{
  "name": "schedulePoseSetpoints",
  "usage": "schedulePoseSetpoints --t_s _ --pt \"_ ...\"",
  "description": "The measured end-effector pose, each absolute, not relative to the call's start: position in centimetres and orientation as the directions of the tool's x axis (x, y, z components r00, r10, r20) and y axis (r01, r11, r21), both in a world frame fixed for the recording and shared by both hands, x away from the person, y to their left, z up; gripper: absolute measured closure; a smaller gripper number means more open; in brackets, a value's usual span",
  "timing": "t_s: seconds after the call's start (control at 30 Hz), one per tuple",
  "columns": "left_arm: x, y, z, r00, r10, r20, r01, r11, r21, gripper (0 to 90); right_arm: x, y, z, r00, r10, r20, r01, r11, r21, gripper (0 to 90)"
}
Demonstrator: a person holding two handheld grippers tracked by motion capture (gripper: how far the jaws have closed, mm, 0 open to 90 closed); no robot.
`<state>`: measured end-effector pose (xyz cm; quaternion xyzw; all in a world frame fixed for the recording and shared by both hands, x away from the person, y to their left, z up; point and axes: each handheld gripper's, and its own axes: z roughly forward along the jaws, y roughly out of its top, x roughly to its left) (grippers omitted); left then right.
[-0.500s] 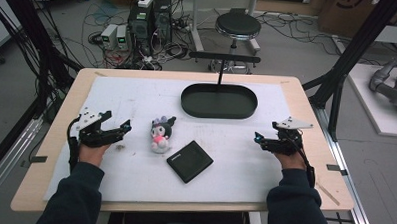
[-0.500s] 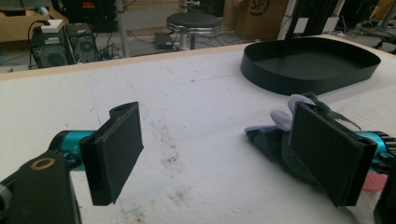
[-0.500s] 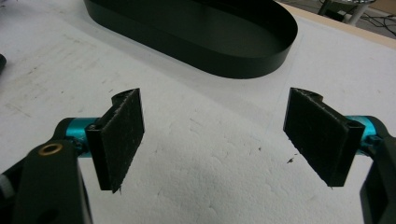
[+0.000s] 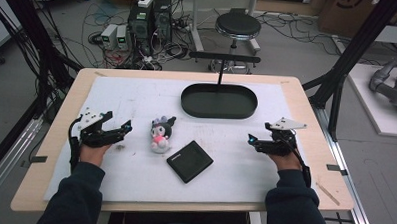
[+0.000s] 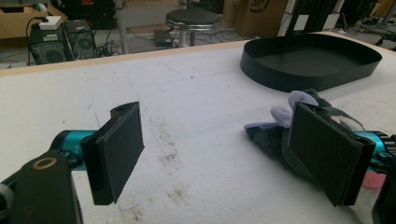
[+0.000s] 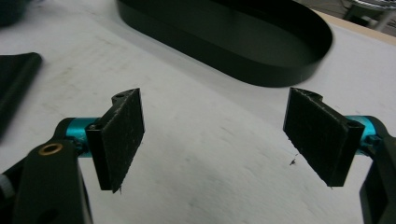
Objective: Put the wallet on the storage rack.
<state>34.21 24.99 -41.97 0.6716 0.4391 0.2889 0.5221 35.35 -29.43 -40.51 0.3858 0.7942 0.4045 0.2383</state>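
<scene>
Tongs both spread wide, pinching nothing: left tongs (image 4: 126, 126) hovering low at the left of the worktop (image 4: 306, 121), right tongs (image 4: 251, 140) hovering at the right, jaws facing inward.

Left tongs sitting just beside the plush toy (image 4: 161, 134), toy lying near centre-left on the white mat (image 4: 132, 94); in the left gripper view the toy (image 5: 280, 128) peeking out behind the right-hand jaw, not between the pads.

Black square pad (image 4: 190, 160) lying flat near the front middle, close to the toy but apart from it, well apart from the right tongs.

Farther back, black oval tray (image 4: 219, 111) sitting empty, right of centre.

Risks, judging from here: closing now likely catching only an ear or nudging the soft toy sideways, since jaws not yet straddling it. Low sweep toward the tray possibly clipping its raised rim. Thin post (image 4: 219, 76) rising behind the tray possibly snagging a trailing cable.

Open mat lying between toy and tray; worktop edges close behind both hands, little room for backing up.
</scene>
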Motion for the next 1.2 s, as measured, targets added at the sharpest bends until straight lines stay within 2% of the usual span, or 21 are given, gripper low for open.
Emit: schedulePoseSetpoints --t_s 0.1,0.17,0.23,0.53,0.73,0.97,1.03,1.07,1.1,1.2 --pt "34.1 25.0 -41.9 0.449 0.891 -0.065 0.285 -0.074 0.956 18.1 35.2 -28.4 -40.4 -0.619 0.783 -0.062 0.408 0.388 0.826 21.2" --pt "33.9 24.9 -41.8 0.449 0.891 -0.062 0.283 -0.076 0.956 18.4 34.9 -26.7 -40.3 -0.67 0.74 -0.062 0.385 0.418 0.823 25.9" --pt "33.8 24.8 -41.8 0.451 0.891 -0.061 0.286 -0.079 0.955 18.5 34.8 -26.2 -40.3 -0.687 0.725 -0.058 0.376 0.423 0.825 25.9" --pt "34.3 24.8 -42.2 0.45 0.89 -0.069 0.307 -0.082 0.948 19.2 34.8 -19.6 -41.8 -0.828 0.559 0.026 0.358 0.494 0.792 34.9" --pt "34.4 24.8 -42.3 0.447 0.892 -0.066 0.313 -0.087 0.946 19.2 35.1 -17.5 -42.9 -0.862 0.499 0.094 0.384 0.521 0.762 40.9" --pt "34.3 24.8 -42.3 0.447 0.892 -0.064 0.321 -0.093 0.943 19.3 35.3 -16.5 -44.0 -0.858 0.498 0.126 0.434 0.571 0.697 46.4" --pt "34.3 24.8 -42.3 0.446 0.893 -0.065 0.321 -0.091 0.943 19.4 35.5 -16.7 -44.1 -0.855 0.49 0.168 0.459 0.565 0.686 54.4" --pt "34.3 24.8 -42.3 0.446 0.893 -0.068 0.322 -0.09 0.942 19.4 35.5 -16.7 -44.1 -0.855 0.49 0.168 0.459 0.565 0.686 54.4" --pt "34.3 24.8 -42.3 0.446 0.892 -0.069 0.323 -0.089 0.942 19.4 35.5 -16.7 -44.1 -0.855 0.483 0.186 0.466 0.561 0.684 58.7" --pt "34.3 24.7 -42.3 0.447 0.892 -0.063 0.323 -0.095 0.942 19.5 35.5 -16.7 -44.0 -0.855 0.479 0.198 0.471 0.559 0.683 64.4"
